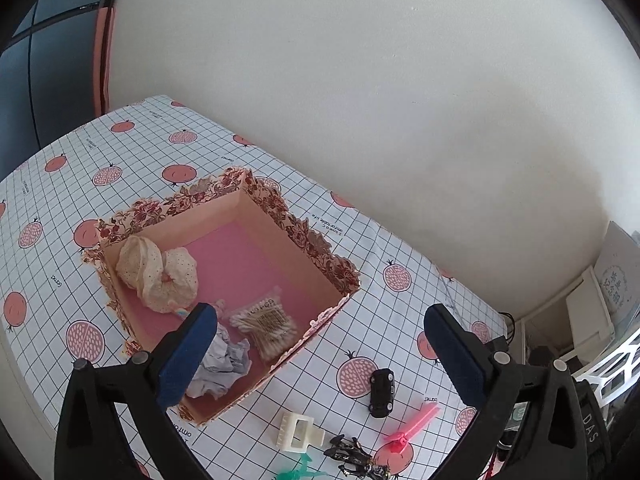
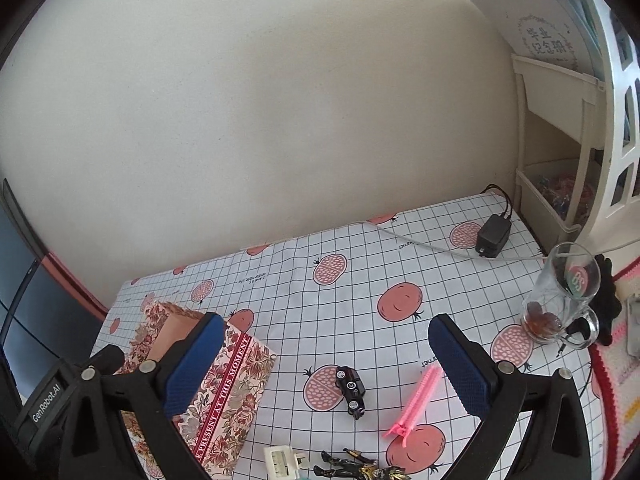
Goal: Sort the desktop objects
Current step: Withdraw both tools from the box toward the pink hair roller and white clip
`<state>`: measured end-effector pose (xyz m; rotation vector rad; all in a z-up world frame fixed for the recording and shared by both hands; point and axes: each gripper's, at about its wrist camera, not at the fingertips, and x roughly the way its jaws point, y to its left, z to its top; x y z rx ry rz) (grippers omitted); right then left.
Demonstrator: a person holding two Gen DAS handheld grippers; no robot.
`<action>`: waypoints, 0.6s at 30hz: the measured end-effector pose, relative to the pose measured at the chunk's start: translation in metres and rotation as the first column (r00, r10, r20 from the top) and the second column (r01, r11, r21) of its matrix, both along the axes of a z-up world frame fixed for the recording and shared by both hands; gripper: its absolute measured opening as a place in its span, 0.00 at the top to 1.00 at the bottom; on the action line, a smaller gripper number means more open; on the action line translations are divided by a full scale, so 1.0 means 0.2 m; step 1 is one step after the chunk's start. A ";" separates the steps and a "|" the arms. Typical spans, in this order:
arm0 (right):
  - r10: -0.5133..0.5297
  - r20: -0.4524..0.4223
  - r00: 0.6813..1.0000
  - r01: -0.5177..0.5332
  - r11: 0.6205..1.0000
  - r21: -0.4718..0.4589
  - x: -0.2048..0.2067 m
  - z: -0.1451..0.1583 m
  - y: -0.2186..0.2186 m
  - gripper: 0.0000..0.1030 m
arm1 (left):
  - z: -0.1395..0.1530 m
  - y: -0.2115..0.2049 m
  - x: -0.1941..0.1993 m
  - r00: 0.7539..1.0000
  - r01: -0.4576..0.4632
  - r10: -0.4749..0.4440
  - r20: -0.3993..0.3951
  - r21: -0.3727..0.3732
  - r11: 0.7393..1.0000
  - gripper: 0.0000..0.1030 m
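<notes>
left gripper (image 1: 320,356): jaws spread wide, nothing between them, above the table
right gripper (image 2: 328,364): jaws spread wide, empty, above the table
box (image 1: 320,248): open floral box toward the table's left edge; near left corner hidden behind the left blue pad
box contents: cotton swab pack (image 1: 266,326), crumpled paper (image 1: 224,364) partly behind the pad, cream fabric bundle (image 1: 158,274) in the far left corner
toy car (image 2: 351,390): black, on the bare table right of the box
pink clip (image 2: 416,406): right of the car, apart from it
white plug (image 2: 280,460): at the near edge, cut off by the frame
dark figurine (image 2: 356,466): just right of the plug, cut off, detail hard to read
green piece (image 1: 300,470): bottom of left view, mostly cut off, cannot tell what it is
glass mug (image 2: 560,296): near the right edge, brownish contents unclear
black adapter (image 2: 493,236): far right corner, cable trailing off
tablecloth (image 2: 360,264): grid with pink fruit print
</notes>
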<state>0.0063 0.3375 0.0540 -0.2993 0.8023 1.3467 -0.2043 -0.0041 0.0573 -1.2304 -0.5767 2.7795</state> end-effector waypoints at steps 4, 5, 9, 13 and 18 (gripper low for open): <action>-0.020 -0.011 1.000 0.021 0.999 0.032 0.07 0.07 -0.05 0.00 | 0.03 0.11 0.03 0.998 0.035 -0.037 -0.042 -0.046 0.998 0.00; -0.024 -0.010 1.000 0.025 0.999 0.045 0.08 0.08 -0.07 0.00 | 0.04 0.13 0.04 0.998 0.043 -0.045 -0.049 -0.047 0.998 0.00; -0.030 -0.011 0.999 0.031 0.994 0.102 0.13 0.15 -0.11 0.00 | 0.04 0.21 0.06 0.994 0.084 -0.085 -0.065 -0.021 0.996 0.00; -0.019 -0.031 0.999 0.023 0.992 0.124 0.18 0.15 -0.13 0.00 | 0.03 0.28 0.09 0.988 0.127 -0.127 -0.089 -0.005 0.992 0.00; -0.003 -0.095 0.996 0.016 0.990 0.138 0.26 0.13 -0.14 0.00 | 0.01 0.35 0.09 0.983 0.168 -0.167 -0.079 0.003 0.986 0.00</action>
